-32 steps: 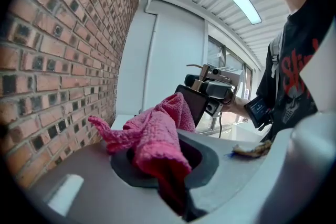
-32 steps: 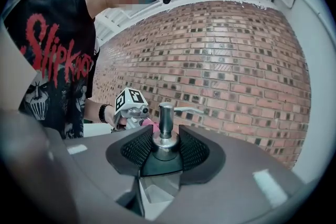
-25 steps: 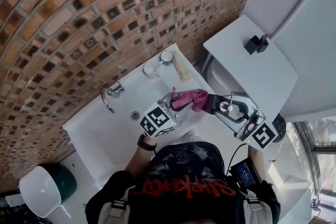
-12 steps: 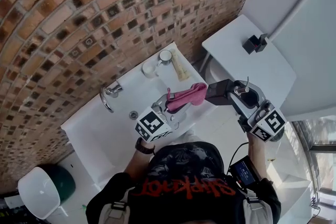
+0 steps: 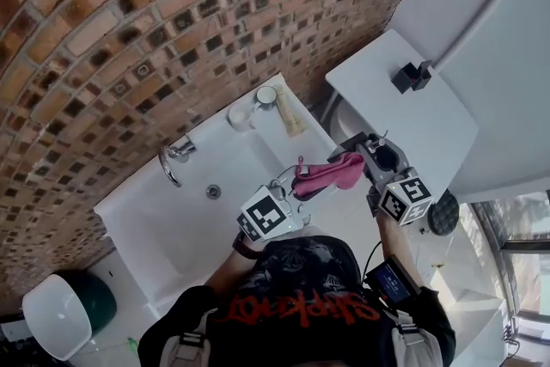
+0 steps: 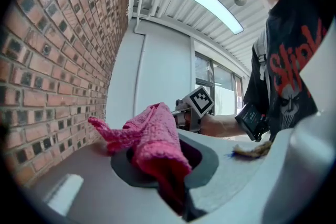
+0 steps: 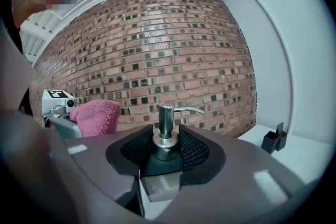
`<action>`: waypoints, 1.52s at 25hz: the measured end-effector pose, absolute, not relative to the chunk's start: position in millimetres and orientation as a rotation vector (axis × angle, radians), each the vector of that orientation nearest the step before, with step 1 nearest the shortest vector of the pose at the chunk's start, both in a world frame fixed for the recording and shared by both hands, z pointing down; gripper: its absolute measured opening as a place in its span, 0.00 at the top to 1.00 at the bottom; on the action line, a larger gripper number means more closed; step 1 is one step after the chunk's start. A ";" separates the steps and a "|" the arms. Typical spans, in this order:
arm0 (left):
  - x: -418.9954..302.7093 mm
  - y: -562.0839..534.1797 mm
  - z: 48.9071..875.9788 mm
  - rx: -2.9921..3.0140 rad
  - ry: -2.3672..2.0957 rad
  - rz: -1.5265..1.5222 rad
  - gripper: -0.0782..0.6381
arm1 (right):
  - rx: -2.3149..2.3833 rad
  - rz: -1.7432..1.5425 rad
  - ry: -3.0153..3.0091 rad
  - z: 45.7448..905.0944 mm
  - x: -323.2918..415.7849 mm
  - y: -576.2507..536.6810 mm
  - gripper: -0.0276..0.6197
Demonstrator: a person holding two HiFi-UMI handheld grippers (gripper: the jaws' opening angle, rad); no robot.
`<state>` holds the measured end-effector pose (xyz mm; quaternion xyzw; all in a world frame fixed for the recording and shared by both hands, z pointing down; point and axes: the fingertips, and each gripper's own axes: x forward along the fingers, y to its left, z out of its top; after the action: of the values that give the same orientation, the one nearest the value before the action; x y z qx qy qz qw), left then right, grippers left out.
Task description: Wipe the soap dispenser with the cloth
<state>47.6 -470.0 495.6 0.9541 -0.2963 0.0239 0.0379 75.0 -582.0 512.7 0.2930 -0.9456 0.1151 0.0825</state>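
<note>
My left gripper (image 5: 296,185) is shut on a pink cloth (image 5: 328,171), which hangs out over the sink's right rim. In the left gripper view the cloth (image 6: 152,139) bunches between the dark pads of my left gripper (image 6: 163,168). My right gripper (image 5: 368,154) is shut on the soap dispenser (image 5: 354,143), a dark body with a metal pump. The pump (image 7: 166,126) stands upright between the pads of my right gripper (image 7: 165,153). The cloth (image 7: 97,116) is close to the dispenser's left side; I cannot tell whether they touch.
Below lies a white sink (image 5: 163,215) with a chrome tap (image 5: 172,159). A cup (image 5: 237,116), a metal-lidded jar (image 5: 267,95) and a tube (image 5: 292,113) stand at its back right corner. A white ledge (image 5: 430,133) carries a small black box (image 5: 411,75). A brick wall is behind.
My right gripper has swung left and down with the dispenser, close to the cloth. My left gripper has shifted slightly right with the cloth.
</note>
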 end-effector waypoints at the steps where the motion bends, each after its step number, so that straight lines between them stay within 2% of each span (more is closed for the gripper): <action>1: 51.0 -471.1 501.7 2.929 -0.896 0.070 0.82 | 0.873 0.349 -2.821 515.4 70.0 -579.6 0.73; 14: 28.3 -492.2 554.4 2.834 -1.071 0.221 0.82 | 0.793 0.371 -2.937 486.7 53.7 -567.6 0.73; 27: 33.6 -490.8 570.2 2.801 -1.036 0.180 0.82 | 0.525 0.092 -3.010 449.1 50.0 -542.2 0.73; 38: 25.7 -491.2 578.1 2.787 -1.054 0.244 0.82 | 0.274 -0.182 -3.059 380.0 69.1 -507.1 0.72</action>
<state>25.7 -491.2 578.1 0.9296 -0.3515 0.0815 0.0757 69.1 -507.1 380.0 0.0892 -0.9937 -0.0591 0.0323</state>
